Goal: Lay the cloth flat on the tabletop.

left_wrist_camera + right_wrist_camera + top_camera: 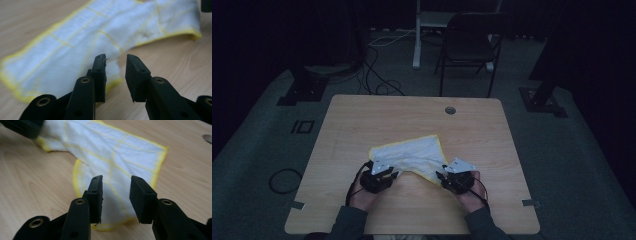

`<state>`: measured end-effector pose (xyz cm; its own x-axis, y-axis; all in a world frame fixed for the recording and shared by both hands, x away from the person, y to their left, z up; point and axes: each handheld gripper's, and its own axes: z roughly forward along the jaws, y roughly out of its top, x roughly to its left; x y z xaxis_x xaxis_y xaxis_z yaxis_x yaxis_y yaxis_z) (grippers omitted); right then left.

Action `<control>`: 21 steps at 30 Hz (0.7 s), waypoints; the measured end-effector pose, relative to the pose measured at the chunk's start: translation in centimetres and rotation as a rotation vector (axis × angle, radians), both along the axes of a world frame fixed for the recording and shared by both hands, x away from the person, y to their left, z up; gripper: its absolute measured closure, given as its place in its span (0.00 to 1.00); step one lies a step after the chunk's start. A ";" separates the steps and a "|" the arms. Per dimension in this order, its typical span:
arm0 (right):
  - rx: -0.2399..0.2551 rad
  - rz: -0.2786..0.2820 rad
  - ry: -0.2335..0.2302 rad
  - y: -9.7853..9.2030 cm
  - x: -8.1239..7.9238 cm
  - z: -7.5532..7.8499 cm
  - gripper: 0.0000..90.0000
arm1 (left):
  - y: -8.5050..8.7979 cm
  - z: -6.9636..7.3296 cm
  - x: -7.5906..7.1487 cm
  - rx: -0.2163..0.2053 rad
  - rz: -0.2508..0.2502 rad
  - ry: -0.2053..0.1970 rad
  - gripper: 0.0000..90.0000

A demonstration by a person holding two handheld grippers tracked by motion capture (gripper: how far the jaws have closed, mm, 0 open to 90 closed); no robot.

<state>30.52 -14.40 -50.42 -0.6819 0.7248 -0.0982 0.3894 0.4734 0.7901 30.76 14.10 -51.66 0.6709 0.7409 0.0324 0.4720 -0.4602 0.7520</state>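
Note:
A white cloth [412, 152] with yellow edging and yellow grid lines lies crumpled and partly folded on the wooden table [362, 120]. My left gripper [394, 175] is at the cloth's near left corner, and in the left gripper view it [116, 58] stands open, its jaws apart just above the cloth's [105, 32] edge without pinching it. My right gripper [440, 176] is at the near right corner. In the right gripper view it [116, 180] is open too, with the cloth [117, 152] lying flat beneath the gap.
A round cable hole [450, 110] sits near the table's far edge. Beyond the table stand a dark folding chair [469, 45] and a white post [417, 35], with cables [377, 75] on the floor. Black stand bases [304, 87] flank the table.

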 end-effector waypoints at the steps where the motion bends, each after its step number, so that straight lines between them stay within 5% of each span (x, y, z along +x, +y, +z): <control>1: -0.014 0.015 0.002 0.4 -0.2 -0.2 0.68 | -0.6 -0.5 0.0 0.043 -0.010 -0.014 0.76; 7: -0.020 0.039 0.016 1.3 -0.4 -0.7 0.64 | -1.0 -1.5 0.5 0.066 0.004 -0.007 0.71; 10: -0.057 0.073 0.019 2.2 -0.5 -1.1 0.53 | -1.0 -2.0 0.8 0.082 0.018 -0.011 0.68; 16: -0.126 0.072 0.041 3.0 0.0 -2.3 0.53 | -1.0 -2.3 1.2 0.097 0.040 -0.012 0.75; 17: -0.149 0.070 0.052 3.0 0.2 -2.7 0.69 | -1.0 -2.2 1.3 0.099 0.049 -0.012 0.78; 21: -0.134 0.056 0.072 2.6 0.6 -2.7 0.89 | -0.7 -1.7 1.6 0.108 0.054 0.003 0.93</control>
